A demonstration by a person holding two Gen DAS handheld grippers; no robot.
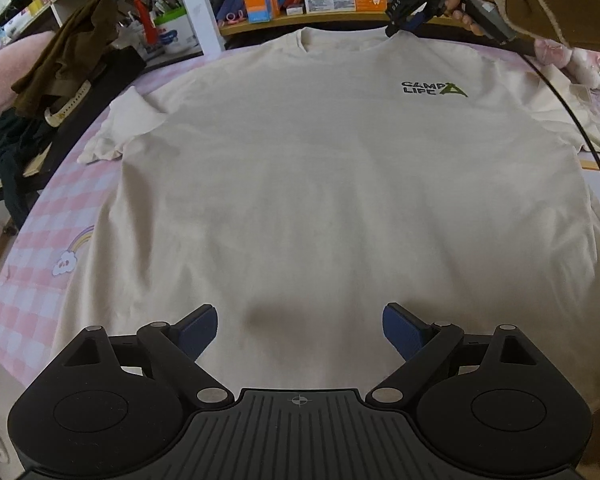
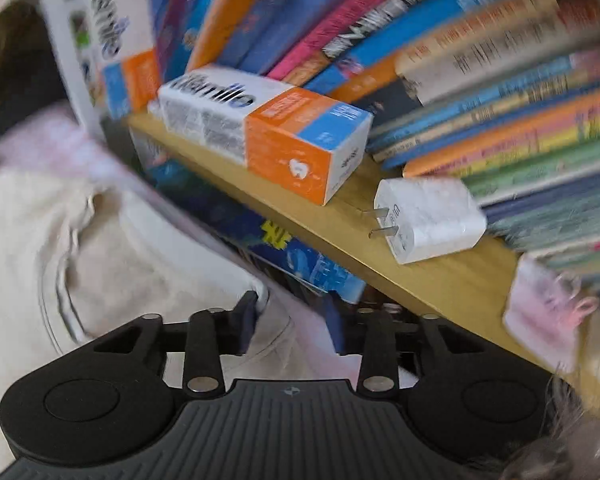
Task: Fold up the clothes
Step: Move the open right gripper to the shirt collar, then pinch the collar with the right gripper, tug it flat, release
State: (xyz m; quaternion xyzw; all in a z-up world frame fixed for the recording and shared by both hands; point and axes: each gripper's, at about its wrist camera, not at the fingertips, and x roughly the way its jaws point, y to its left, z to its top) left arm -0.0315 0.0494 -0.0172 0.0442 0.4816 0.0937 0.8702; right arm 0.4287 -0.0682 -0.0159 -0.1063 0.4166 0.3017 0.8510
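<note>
A cream T-shirt (image 1: pixel 300 168) with a "CAMP LIFE" logo lies flat, front up, on a pink checked bed sheet (image 1: pixel 32 280). My left gripper (image 1: pixel 300 330) is open and empty, hovering over the shirt's bottom hem. My right gripper (image 1: pixel 396 30) is at the far shoulder beside the collar. In the right wrist view its fingers (image 2: pixel 294 322) stand apart over the shirt's shoulder edge (image 2: pixel 140 272), with cloth between them; the view is blurred.
A wooden bookshelf (image 2: pixel 420 264) with books, toothpaste boxes (image 2: pixel 276 136) and a white charger (image 2: pixel 428 220) stands right behind the collar. A brown garment (image 1: pixel 72 64) and dark clothes lie on furniture at the left. A black cable (image 1: pixel 572 120) crosses the right sleeve.
</note>
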